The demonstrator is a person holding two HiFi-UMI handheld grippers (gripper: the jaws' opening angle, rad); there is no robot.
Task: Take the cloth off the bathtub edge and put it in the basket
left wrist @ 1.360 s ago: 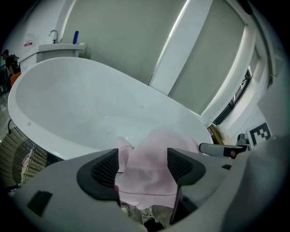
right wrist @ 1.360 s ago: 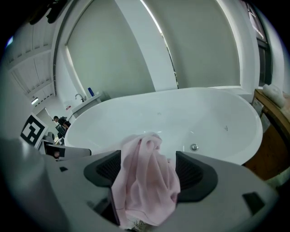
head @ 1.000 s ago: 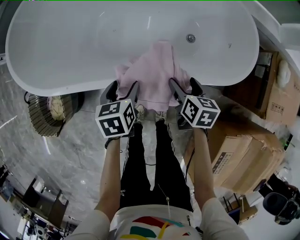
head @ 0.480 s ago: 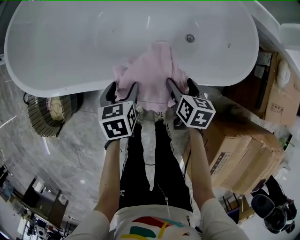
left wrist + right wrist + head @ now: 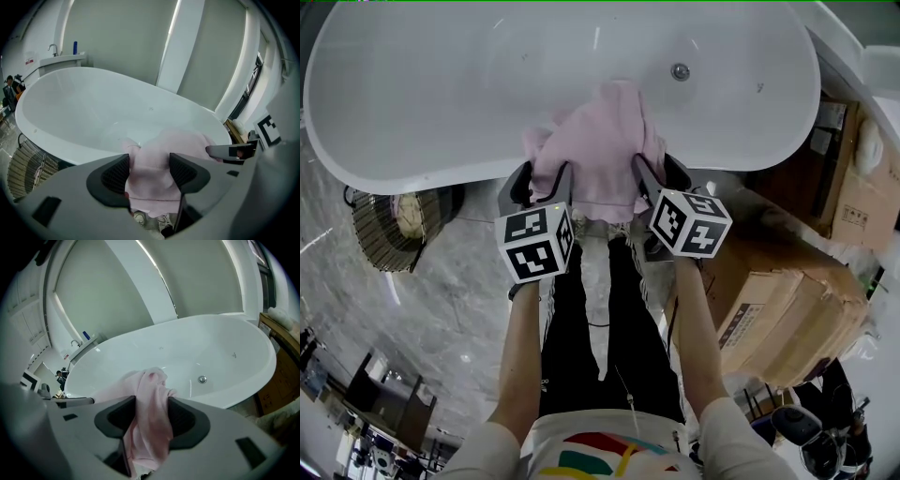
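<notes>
Left gripper (image 5: 149,163), jaws just closing, straddles a pink cloth (image 5: 151,185) draped over the white bathtub (image 5: 93,108) rim, pads apparently barely touching.

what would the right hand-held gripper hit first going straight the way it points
The pink cloth, already bunched between the jaws of the right hand-held gripper, which have just been closing; behind it, the bathtub.

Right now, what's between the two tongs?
The pink cloth on the bathtub edge, per the head view. Left tongs and right tongs have just been closing, cloth between their jaws.
</notes>
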